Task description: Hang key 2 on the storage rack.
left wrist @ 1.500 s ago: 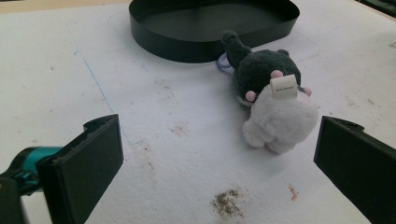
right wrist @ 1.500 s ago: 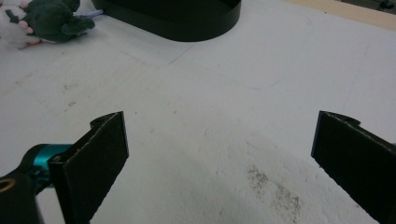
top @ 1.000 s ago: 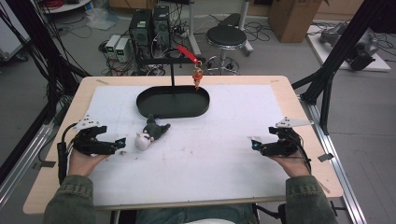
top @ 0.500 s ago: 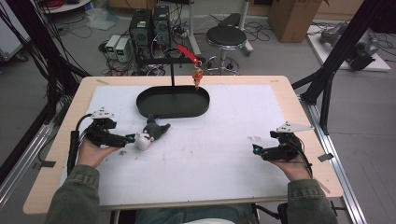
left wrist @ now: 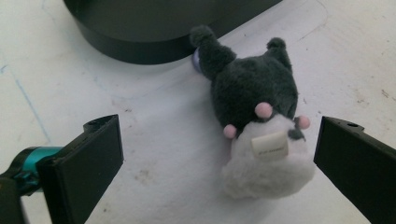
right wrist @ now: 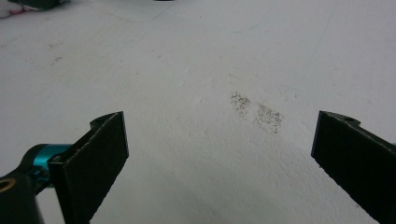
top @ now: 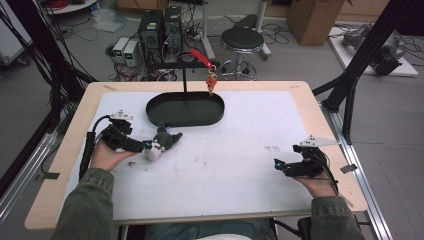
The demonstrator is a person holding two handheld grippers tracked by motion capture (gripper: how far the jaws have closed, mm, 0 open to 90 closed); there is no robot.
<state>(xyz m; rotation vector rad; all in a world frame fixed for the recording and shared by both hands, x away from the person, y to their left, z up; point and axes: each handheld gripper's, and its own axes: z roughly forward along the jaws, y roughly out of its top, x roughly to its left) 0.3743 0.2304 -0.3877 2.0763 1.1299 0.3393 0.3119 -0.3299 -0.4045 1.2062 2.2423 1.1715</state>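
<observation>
- the small label on the plush toy [left wrist: 261,135] is too blurred to read.
- the black tray [left wrist: 154,28] runs off the top edge in the left gripper view.
- the hanging charm [top: 212,81] is too small to identify.

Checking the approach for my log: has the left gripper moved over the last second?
Yes. The left gripper has moved right, toward the plush toy and nearer the black tray; its open jaws now flank the toy.

Even bright overhead light, soft shadows, mild blur, slight grain
</observation>
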